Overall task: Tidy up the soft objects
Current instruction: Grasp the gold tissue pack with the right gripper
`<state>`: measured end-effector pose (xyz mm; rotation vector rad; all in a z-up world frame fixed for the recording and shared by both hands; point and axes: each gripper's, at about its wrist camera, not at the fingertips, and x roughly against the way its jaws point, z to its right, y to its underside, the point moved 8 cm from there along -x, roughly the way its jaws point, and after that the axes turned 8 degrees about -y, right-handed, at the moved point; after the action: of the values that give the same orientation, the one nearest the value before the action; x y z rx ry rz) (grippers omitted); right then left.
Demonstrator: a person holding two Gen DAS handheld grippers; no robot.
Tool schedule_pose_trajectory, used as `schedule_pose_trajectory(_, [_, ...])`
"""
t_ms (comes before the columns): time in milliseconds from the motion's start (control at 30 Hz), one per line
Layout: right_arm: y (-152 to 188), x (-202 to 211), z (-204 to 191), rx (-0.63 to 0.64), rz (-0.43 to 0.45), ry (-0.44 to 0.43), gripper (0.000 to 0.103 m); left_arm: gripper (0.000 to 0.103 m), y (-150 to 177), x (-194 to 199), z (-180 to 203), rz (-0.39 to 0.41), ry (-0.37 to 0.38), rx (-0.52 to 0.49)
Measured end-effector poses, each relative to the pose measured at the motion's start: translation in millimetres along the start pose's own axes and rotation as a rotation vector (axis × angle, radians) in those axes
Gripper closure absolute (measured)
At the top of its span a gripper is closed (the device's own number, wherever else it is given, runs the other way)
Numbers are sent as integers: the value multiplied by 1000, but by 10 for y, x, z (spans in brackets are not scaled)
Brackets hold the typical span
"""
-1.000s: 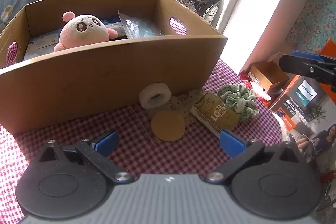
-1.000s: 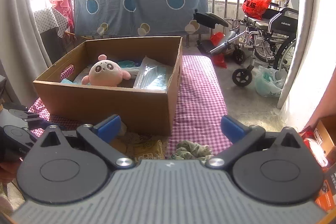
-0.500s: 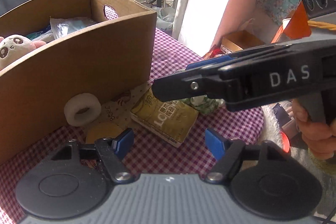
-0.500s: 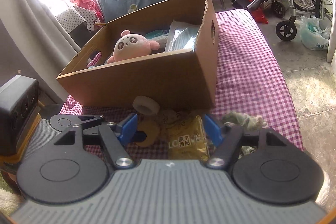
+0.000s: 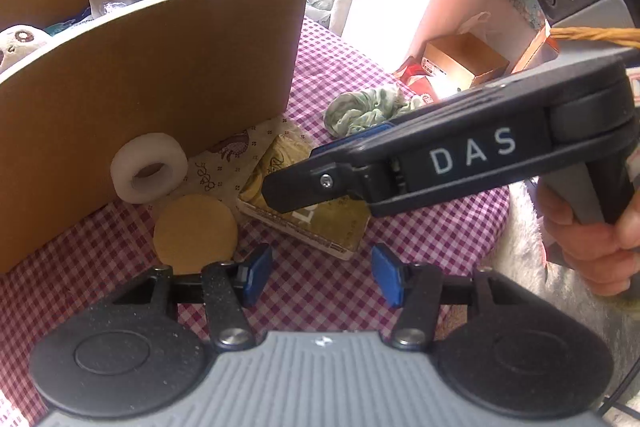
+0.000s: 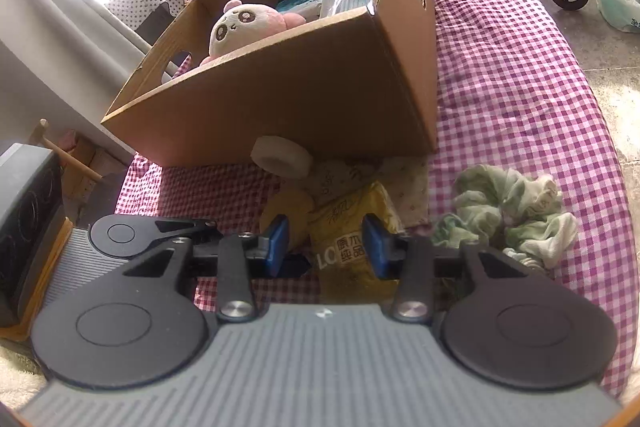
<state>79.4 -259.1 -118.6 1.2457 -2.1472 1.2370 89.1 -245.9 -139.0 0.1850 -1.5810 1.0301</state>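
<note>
The yellow tissue pack [image 6: 352, 247] lies flat on the checked cloth [image 6: 520, 75] in the lower middle of the right wrist view, just in front of the cardboard box [image 6: 320, 95], and it looks to be the soft thing being gone for. The right gripper [image 6: 325, 241] has come down over it with one blue pad on each side; its jaws have just been closing and the pack sits between them, but I cannot tell whether the pads are pressing on it yet. From the left wrist view the same gripper's dark fingers reach in from the right edge across the pack [image 5: 340, 227], a hand [image 5: 592, 247] gripping the handle at the right.

The left gripper [image 5: 318, 279], low in its own frame, hangs over bare cloth just short of the pack. Its jaws have also just been closing, yet they stand apart with nothing between them, probably only waiting its turn.

The rest is loose beside the box because it has not been sorted: a white foam ring [image 5: 149, 173] leaning on the box wall, a tan round pad [image 5: 195, 233] below it, a patterned cloth [image 5: 236, 155] under the pack, and a green scrunched cloth [image 6: 508, 215] at the right. A pink plush [image 6: 244, 23] already sits inside, upper left.
</note>
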Motion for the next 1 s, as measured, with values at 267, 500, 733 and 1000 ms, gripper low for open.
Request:
schedule_pose_trajectory(267, [-144,37,140,-35,55,91,56,44,173,96,-57,-8,-8,-8])
schedule_pose_trajectory(500, [64,-127,101,-125,-49,15,50,43,75,15,-33,21,-9,-9])
schedule_pose_trajectory(733, [153,-174,79,-119,-43,38,52,44,133,83,-104,20,-26,-18])
schedule_pose_trajectory(1000, [196,-139,11,-118,-17,34,63,45,140,35,-38,7,-56,-25])
